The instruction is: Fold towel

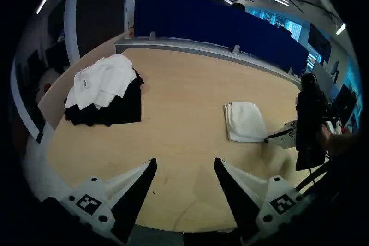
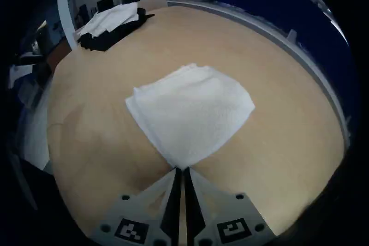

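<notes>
A white towel (image 2: 191,110) lies folded into a small thick rectangle on the wooden table (image 2: 286,144). My right gripper (image 2: 181,170) is shut on the towel's near corner, its two fingers pressed together with the cloth pinched at their tips. In the left gripper view the same towel (image 1: 243,121) lies right of centre, and the right gripper (image 1: 270,140) meets its corner, with a hand behind it. My left gripper (image 1: 184,164) hovers open over bare table, well away from the towel, with nothing between its fingers.
A heap of white and black cloths (image 1: 104,91) sits at the table's far left, also seen as the cloth pile (image 2: 110,27). A grey rail (image 1: 203,48) and a blue partition (image 1: 217,27) border the far side. The table's near edge (image 1: 152,230) lies just below my left fingers.
</notes>
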